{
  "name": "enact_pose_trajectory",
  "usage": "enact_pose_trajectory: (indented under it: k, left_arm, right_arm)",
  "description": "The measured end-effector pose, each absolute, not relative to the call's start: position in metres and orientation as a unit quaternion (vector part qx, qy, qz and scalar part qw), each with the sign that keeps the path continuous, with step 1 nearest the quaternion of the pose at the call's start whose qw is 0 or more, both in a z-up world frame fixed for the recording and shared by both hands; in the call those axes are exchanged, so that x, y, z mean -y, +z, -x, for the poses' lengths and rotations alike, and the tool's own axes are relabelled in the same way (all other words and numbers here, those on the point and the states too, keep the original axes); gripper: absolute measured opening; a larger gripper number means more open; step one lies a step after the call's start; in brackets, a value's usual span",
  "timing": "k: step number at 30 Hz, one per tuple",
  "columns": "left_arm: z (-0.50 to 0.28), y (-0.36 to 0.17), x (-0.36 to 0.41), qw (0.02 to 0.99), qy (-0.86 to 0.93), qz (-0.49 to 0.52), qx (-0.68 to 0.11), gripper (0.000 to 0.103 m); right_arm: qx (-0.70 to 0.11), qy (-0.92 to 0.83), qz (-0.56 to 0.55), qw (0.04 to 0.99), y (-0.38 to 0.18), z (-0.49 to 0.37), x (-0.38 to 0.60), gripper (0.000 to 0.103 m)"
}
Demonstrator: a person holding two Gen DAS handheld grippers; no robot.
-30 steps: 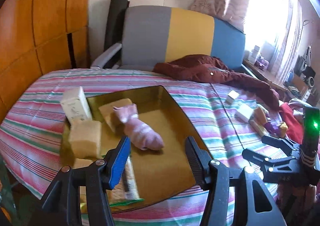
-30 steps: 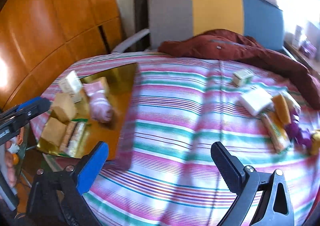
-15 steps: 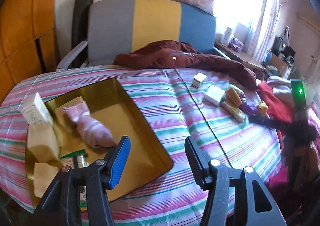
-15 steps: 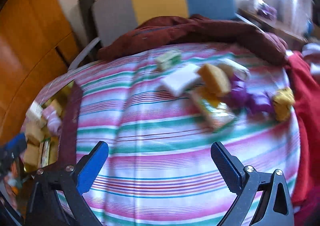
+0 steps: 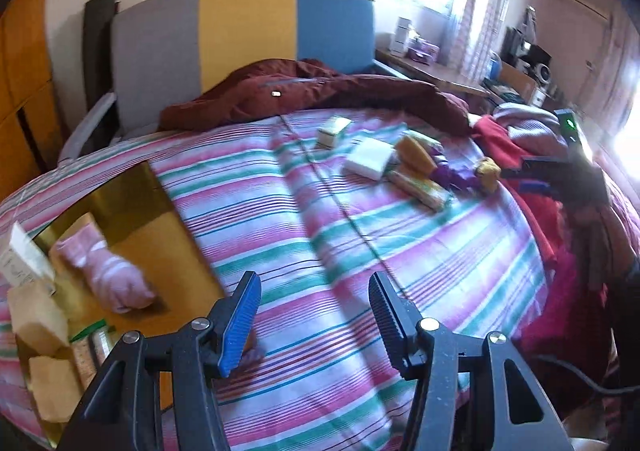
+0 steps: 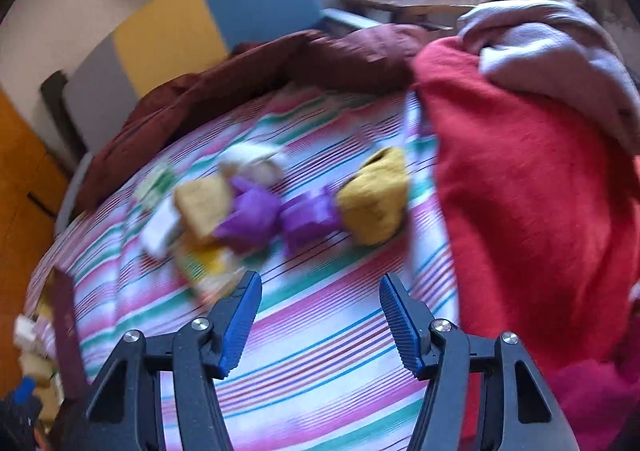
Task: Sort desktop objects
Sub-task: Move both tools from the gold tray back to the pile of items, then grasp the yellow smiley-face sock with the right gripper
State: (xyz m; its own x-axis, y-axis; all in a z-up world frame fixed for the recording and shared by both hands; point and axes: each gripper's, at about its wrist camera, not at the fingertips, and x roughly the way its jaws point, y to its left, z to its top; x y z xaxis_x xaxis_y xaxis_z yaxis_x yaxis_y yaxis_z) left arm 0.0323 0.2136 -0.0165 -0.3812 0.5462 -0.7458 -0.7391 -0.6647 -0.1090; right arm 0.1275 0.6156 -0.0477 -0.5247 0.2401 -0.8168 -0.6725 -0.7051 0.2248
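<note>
My left gripper is open and empty above the striped cloth, just right of the gold tray. The tray holds a pink sock, a white box and tan blocks. My right gripper is open and empty, just short of a blurred pile: a yellow sock, two purple wrapped items, a tan block and a flat packet. The same pile shows far right in the left wrist view, with a white block and a small box.
A dark red garment lies along the back of the striped surface. A red cloth and a pale purple cloth are heaped at the right edge. A grey, yellow and blue chair back stands behind.
Both grippers have swung right. The left has left the tray and hangs over the cloth. The right has closed in on the pile, which fills its view.
</note>
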Motion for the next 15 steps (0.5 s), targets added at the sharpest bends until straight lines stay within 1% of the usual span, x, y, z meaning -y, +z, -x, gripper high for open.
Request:
enact_pose_trajectory:
  k: [3,8,11,12,13,15]
  left_arm:
    - [-0.039,-0.016,-0.229,0.412,0.811,0.394,-0.131,0.056]
    - [-0.045,-0.018,-0.256,0.448,0.788,0.4,-0.136,0.056]
    - [-0.047,-0.022,-0.274,0.467,0.772,0.41,-0.136,0.056]
    - [-0.048,-0.023,-0.278,0.47,0.769,0.411,-0.137,0.053]
    - [-0.049,-0.023,-0.285,0.476,0.765,0.411,-0.14,0.05]
    - [-0.05,-0.024,-0.296,0.484,0.759,0.41,-0.146,0.049]
  right_arm:
    - [-0.278,0.827,0.392,0.29,-0.048,-0.124,-0.639,0.064]
    - [-0.272,0.822,0.401,0.298,-0.059,-0.107,-0.664,0.072]
    - [-0.268,0.822,0.408,0.294,-0.07,-0.098,-0.674,0.073]
    - [-0.265,0.821,0.412,0.292,-0.074,-0.094,-0.677,0.072]
    - [-0.26,0.821,0.416,0.291,-0.078,-0.092,-0.677,0.07]
    - [-0.244,0.817,0.431,0.294,-0.085,-0.087,-0.678,0.054]
